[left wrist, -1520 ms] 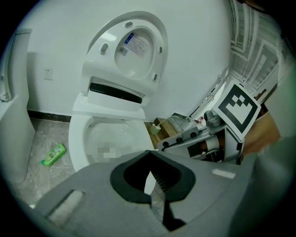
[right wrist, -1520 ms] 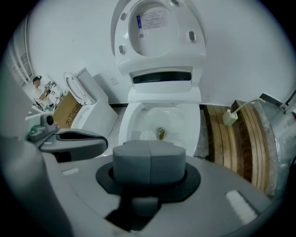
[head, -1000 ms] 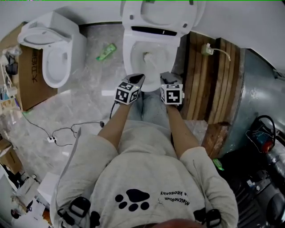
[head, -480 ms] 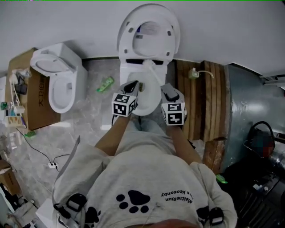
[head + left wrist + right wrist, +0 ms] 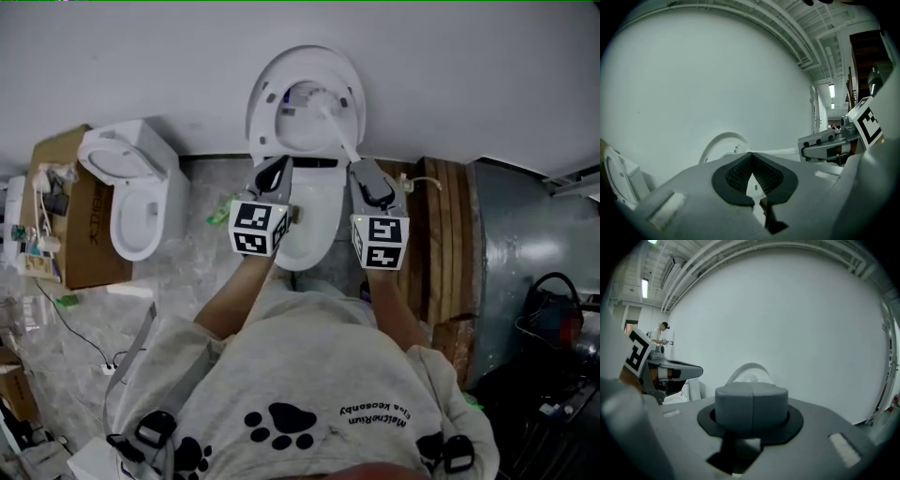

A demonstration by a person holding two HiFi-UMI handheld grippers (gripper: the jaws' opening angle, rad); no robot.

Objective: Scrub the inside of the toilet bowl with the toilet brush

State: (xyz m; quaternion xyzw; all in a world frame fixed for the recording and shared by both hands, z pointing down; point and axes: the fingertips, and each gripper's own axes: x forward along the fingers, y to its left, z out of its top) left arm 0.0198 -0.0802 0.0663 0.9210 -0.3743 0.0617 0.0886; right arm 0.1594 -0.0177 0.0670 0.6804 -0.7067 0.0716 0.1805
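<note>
The brush (image 5: 333, 124) is out of the bowl (image 5: 314, 220) now. A second ago its head sits down in the bowl's throat, half a second ago it is rising over the rim, and at this moment it is up at 12 o'clock, in front of the raised lid (image 5: 265, 98) and well above the bowl. We hold it with the right tool (image 5: 364, 173), whose jaws are pressed together. Its own view shows only the closed pads, but the head view and the left gripper view both show the white handle running out from its tip toward 11 o'clock, so we judge that it pinches the handle's end. The left tool (image 5: 277, 169) rides at 9 o'clock of the right one, its pad tips touching with nothing between them, and it has climbed along with the right tool from the bowl's near rim to its far rim. We cannot tell whether the bristles touch the lid. For the task this means no scrubbing is going on, and the bowl lies open between and below the two tools. We read it either as the end of the scrub or as a pause between strokes. If more is wanted, the head has to come back down toward 6 o'clock and into the bowl. With a wet head held this high, drips on the lid or the floor (image 5: 178, 272) look like the main risk.
</note>
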